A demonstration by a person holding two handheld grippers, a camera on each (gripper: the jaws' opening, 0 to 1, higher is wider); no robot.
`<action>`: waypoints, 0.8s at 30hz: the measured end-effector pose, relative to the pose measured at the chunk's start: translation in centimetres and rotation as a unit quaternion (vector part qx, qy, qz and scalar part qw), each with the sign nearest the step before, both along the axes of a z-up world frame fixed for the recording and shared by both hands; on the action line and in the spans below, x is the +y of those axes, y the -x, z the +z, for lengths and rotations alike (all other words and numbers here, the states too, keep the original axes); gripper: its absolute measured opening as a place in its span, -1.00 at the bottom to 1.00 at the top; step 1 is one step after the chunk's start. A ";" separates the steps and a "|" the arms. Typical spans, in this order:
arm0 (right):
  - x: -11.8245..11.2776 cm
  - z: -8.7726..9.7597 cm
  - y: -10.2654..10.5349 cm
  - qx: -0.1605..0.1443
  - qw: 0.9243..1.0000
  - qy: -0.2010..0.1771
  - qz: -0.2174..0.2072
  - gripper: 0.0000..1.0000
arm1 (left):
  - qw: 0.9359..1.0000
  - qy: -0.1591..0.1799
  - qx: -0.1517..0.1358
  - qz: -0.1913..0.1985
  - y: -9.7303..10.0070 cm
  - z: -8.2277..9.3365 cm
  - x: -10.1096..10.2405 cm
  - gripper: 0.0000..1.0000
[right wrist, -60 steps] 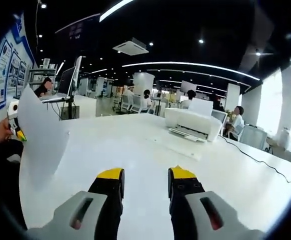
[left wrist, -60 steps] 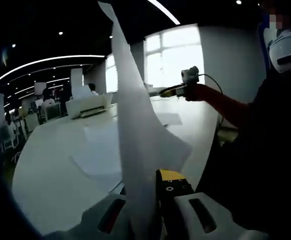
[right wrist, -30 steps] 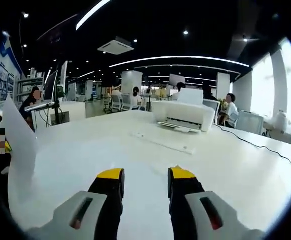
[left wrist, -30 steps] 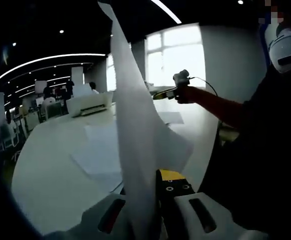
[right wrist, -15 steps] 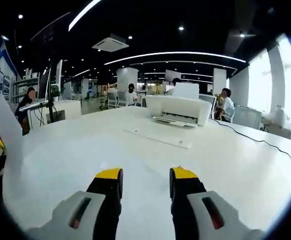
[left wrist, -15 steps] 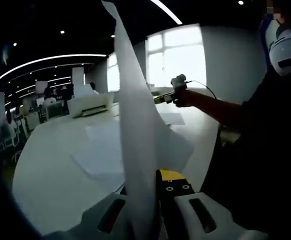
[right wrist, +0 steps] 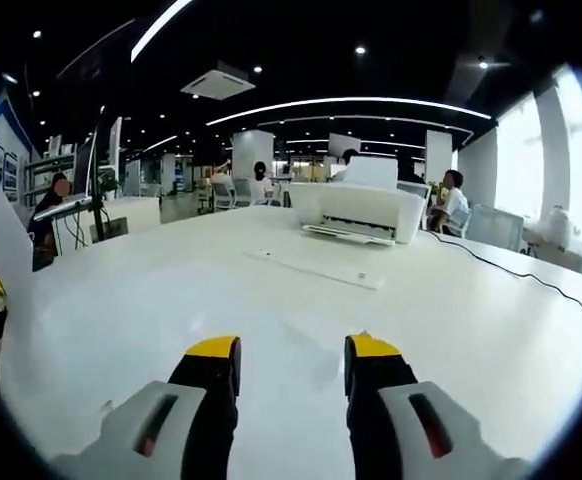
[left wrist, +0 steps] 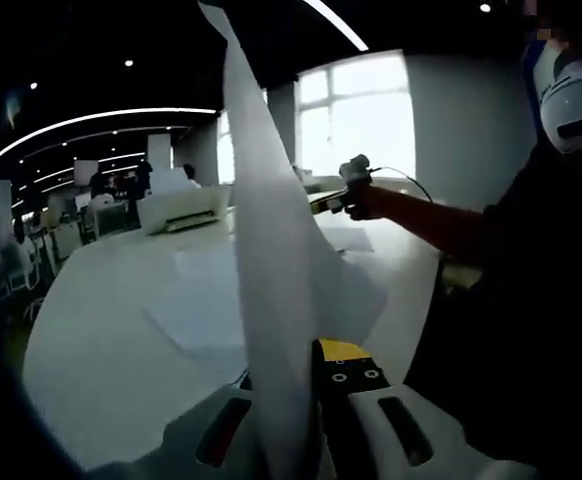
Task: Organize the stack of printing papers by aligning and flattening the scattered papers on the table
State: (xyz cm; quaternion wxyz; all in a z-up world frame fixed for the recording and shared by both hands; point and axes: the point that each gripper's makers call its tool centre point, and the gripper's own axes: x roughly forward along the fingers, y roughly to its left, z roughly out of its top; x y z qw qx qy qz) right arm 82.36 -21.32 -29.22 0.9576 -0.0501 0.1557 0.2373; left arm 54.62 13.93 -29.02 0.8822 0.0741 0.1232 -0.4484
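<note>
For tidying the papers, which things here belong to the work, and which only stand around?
Belong to the work:
- held sheet, clamped in the left claw
- papers on the table
- right claw, open

Only standing around:
- printer
- cable
- chairs

We count one printer (right wrist: 355,211), one raised sheet (left wrist: 271,260) and two grippers on the white table (right wrist: 471,330).

right gripper (left wrist: 323,201) drawn nearer the raised paper sheet (left wrist: 271,260) in the left gripper view, printer (right wrist: 356,212) larger and more central in the right gripper view
</note>
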 end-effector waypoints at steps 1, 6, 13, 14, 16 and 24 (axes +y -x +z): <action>0.0 -0.1 -0.1 0.001 1.000 0.000 0.000 -0.24 | 1.000 0.001 0.000 0.001 0.0 0.0 0.0 -0.89; -0.1 -0.6 -0.4 0.006 1.000 -0.002 -0.001 -0.23 | 1.000 0.001 -0.001 0.003 -0.1 0.0 -0.1 -0.89; 0.3 -1.8 -1.1 0.018 1.000 0.003 0.005 -0.23 | 1.000 0.000 0.000 0.004 -0.1 -0.1 -0.2 -0.89; 0.4 -1.9 -1.3 0.019 1.000 0.006 0.005 -0.23 | 1.000 0.000 0.001 0.004 -0.1 -0.1 -0.2 -0.89; 0.3 -2.4 -1.7 0.022 1.000 0.010 0.005 -0.24 | 1.000 -0.001 0.002 0.004 -0.1 -0.2 -0.3 -0.89; 0.4 -3.4 -1.5 0.039 0.999 0.011 -0.004 -0.24 | 1.000 -0.001 0.006 0.005 -0.1 -0.5 -0.3 -0.89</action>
